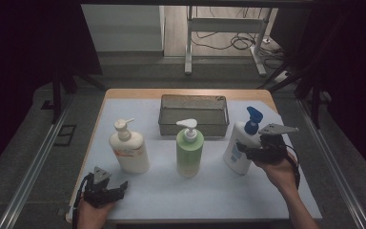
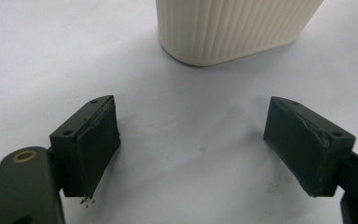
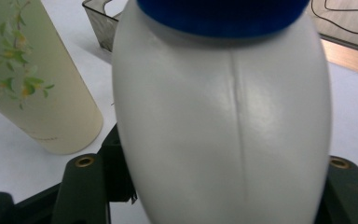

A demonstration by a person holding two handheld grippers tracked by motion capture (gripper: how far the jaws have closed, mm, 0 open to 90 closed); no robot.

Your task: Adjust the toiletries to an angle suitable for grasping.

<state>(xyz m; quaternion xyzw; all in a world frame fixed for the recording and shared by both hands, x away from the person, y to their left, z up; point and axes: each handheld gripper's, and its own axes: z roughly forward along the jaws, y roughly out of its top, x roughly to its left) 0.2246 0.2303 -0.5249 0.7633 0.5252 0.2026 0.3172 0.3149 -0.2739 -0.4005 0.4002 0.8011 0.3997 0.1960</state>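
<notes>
Nearest, at the lower left of the high view, the left gripper (image 1: 106, 189) rests low on the pale blue table cover (image 1: 209, 195), its jaws spread wide with nothing between them. Its own view shows the two black pads (image 2: 95, 144) well apart over bare cover, with the ribbed base of the cream pump bottle (image 2: 233, 28) ahead at the top of the frame, apart from both pads.

At the lower right of the high view, the right gripper (image 1: 248, 151) is set against the white plastic bottle with the blue pump top (image 1: 239, 145). That bottle stands upright on the cover at centre right. In the right gripper view its white body (image 3: 223, 121) sits between the jaws, which reach both its sides; whether the pads press on it cannot be told.

Left of it stands the green pump bottle (image 1: 189, 150), upright, mid-frame.

Farther back, upper centre, the dark wire mesh basket (image 1: 194, 125) sits on the cover.
</notes>
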